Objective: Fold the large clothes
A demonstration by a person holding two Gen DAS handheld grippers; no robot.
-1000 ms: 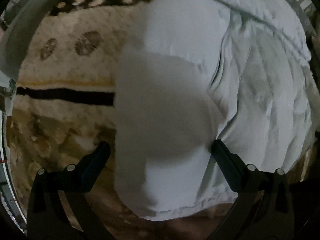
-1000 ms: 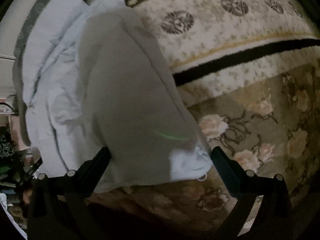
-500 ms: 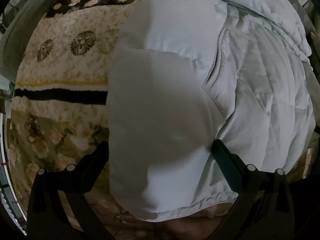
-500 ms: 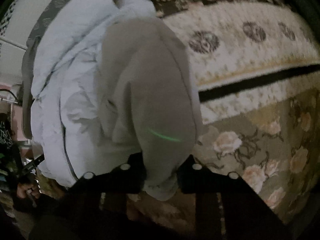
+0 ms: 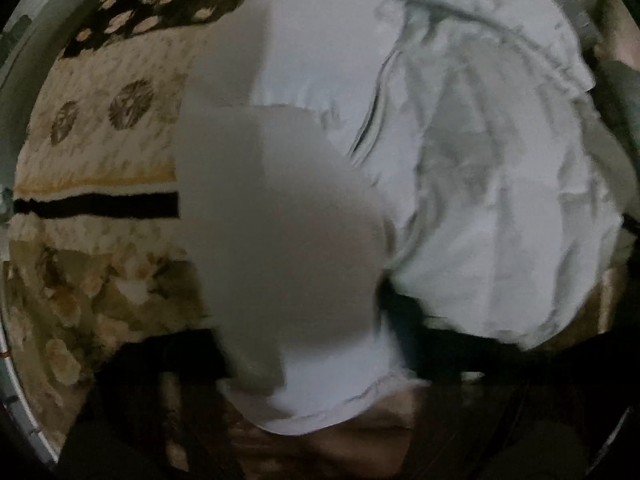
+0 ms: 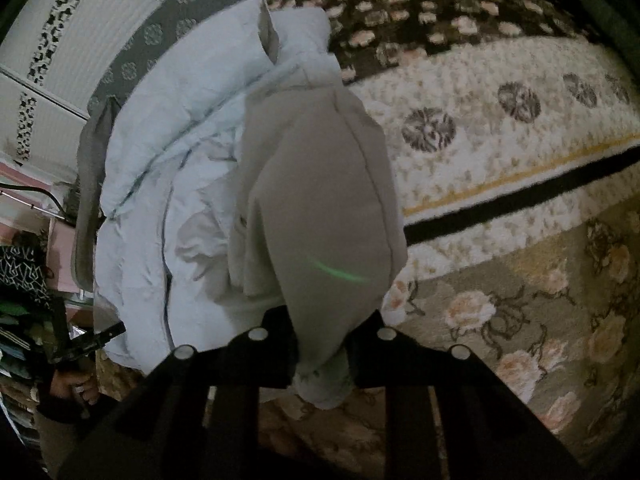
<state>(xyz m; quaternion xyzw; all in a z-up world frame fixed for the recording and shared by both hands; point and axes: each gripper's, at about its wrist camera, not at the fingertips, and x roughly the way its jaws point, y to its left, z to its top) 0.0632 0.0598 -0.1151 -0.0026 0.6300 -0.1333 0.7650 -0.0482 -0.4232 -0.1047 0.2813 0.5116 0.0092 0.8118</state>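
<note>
Two claws are grabbing the puffy white jacket (image 6: 168,216) lying on the flowery rug (image 6: 500,128). At bottom middle, the right gripper (image 6: 322,354) pinches one sleeve tight. The left gripper (image 5: 304,344) is closing around the other sleeve. Next, I think, lift both sleeves and fold them across.

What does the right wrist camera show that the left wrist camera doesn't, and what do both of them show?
Only the right wrist view: the right gripper shut on a grey-lined sleeve end of the pale blue padded jacket, plus a white panelled wall and a person's bare hand at the lower left.

Only the left wrist view: the left gripper, blurred, its jaws closing with another sleeve end between the fingers.

Both: the jacket lying on the floral patterned carpet with its black stripe.
</note>
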